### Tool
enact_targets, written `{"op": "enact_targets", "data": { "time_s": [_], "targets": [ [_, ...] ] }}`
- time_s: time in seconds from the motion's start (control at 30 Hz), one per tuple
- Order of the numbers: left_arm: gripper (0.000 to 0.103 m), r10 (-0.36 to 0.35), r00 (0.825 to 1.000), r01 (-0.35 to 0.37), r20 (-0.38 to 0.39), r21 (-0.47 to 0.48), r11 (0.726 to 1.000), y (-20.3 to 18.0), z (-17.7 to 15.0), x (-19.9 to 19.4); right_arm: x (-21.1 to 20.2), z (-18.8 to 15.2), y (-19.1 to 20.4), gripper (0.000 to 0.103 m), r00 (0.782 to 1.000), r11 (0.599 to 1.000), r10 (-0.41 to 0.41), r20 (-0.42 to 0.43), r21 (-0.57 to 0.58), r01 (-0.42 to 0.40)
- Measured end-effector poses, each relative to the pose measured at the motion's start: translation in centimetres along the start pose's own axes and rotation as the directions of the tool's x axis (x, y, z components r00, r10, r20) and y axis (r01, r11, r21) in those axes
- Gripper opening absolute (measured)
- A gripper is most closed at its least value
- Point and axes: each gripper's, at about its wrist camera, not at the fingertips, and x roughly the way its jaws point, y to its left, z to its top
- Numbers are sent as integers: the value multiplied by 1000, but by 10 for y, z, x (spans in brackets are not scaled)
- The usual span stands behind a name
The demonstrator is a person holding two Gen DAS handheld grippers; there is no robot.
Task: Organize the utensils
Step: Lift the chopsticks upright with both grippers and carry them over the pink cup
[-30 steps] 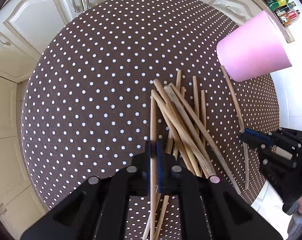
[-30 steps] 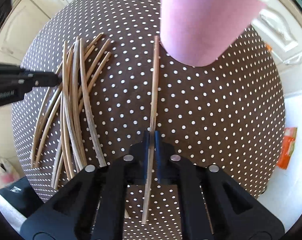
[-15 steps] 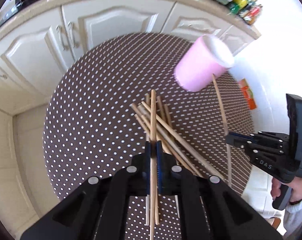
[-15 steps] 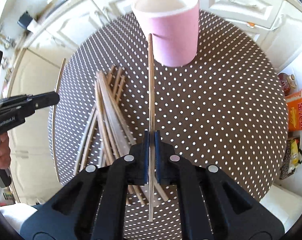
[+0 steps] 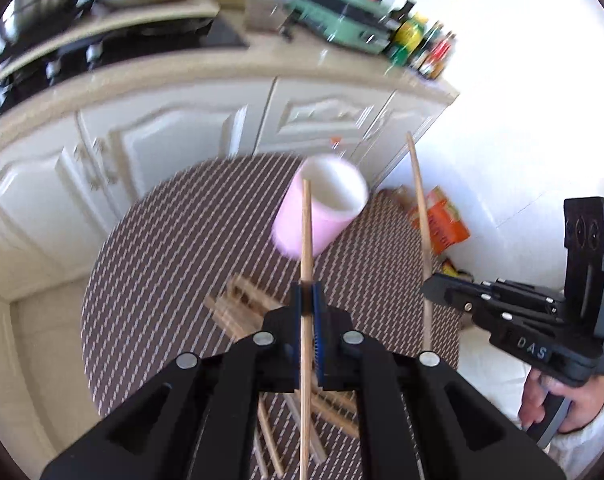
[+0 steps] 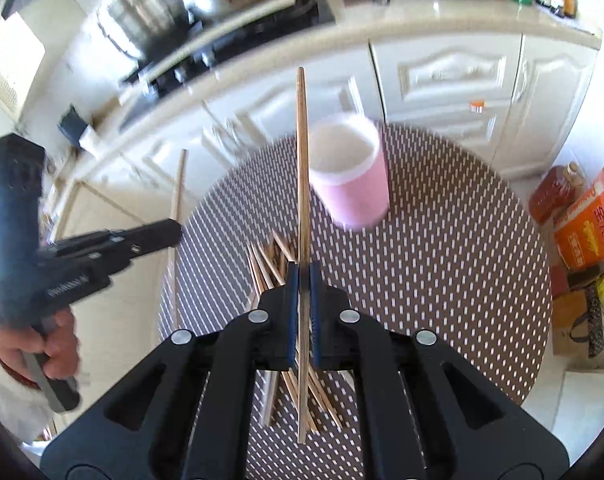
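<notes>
My left gripper (image 5: 309,300) is shut on a wooden chopstick (image 5: 306,236) and holds it in the air above the round dotted table (image 5: 173,248). My right gripper (image 6: 301,280) is shut on another chopstick (image 6: 301,152), also lifted. The pink cup (image 5: 322,208) stands upright at the far side of the table, open top showing; it also shows in the right wrist view (image 6: 352,176). A pile of several chopsticks (image 5: 241,308) lies on the table below both grippers, also seen in the right wrist view (image 6: 269,260). The right gripper with its stick shows at the right of the left view (image 5: 442,292).
White kitchen cabinets (image 5: 161,136) and a counter with a stove, pots (image 6: 149,12) and bottles (image 5: 422,48) stand behind the table. Orange packages (image 6: 590,224) and bags lie on the floor to the right of the table.
Both grippers have risen and tilted up, each carrying its chopstick off the table. The pile now lies farther below and the cup's open top shows.
</notes>
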Motion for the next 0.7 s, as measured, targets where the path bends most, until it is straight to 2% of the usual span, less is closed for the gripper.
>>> {"op": "enact_targets", "data": {
  "time_s": [0.07, 0.33, 0.4, 0.53, 0.63, 0.7],
  "targets": [
    [5, -20, 999, 19, 40, 13, 1000, -10, 18, 0, 15, 15, -6, 6, 999, 1000, 3, 43, 11, -4],
    [6, -54, 980, 47, 189, 38, 998, -42, 95, 1, 9, 73, -24, 6, 980, 998, 37, 196, 35, -44],
    [6, -48, 972, 40, 231, 37, 999, -47, 113, 4, 14, 88, -31, 6, 979, 997, 61, 195, 43, -70],
    [6, -32, 955, 24, 296, 31, 999, -56, 143, 15, 23, 114, -40, 6, 968, 997, 54, 244, 33, -64],
    [6, -9, 945, 3, 326, 19, 1000, -59, 158, 25, 31, 128, -46, 6, 960, 998, 45, 277, 32, -56],
    [6, 12, 945, -16, 326, 12, 1000, -59, 166, 34, 38, 136, -50, 6, 959, 998, 40, 281, 31, -51]
  ]
}}
